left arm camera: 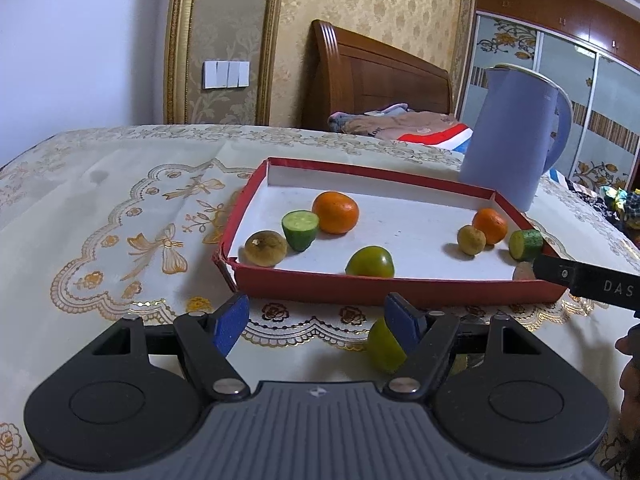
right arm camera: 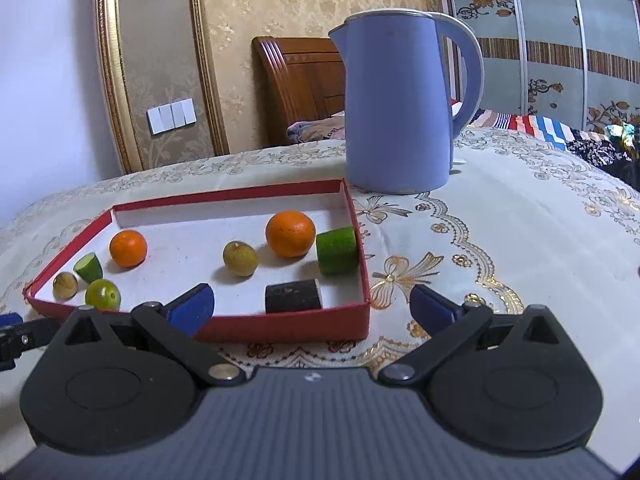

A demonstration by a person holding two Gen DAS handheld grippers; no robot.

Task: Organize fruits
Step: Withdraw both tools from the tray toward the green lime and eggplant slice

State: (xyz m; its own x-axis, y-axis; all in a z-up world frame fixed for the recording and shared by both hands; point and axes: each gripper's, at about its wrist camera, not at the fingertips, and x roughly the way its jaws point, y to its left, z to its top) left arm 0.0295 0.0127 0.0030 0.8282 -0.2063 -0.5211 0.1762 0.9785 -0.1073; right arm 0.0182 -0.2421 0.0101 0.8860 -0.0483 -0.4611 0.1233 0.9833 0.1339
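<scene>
A red tray with a white floor holds several fruits: two oranges, a green-orange citrus, cut lime pieces, brownish round fruits and a dark block. My left gripper is open in front of the tray's near wall; a yellow-green fruit piece lies on the cloth against its right finger. My right gripper is open and empty at the tray's near right corner.
A blue electric kettle stands on the embroidered tablecloth behind the tray's right end. A bed with a wooden headboard and a wardrobe lie beyond the table. The right gripper's finger reaches in at the tray's right end.
</scene>
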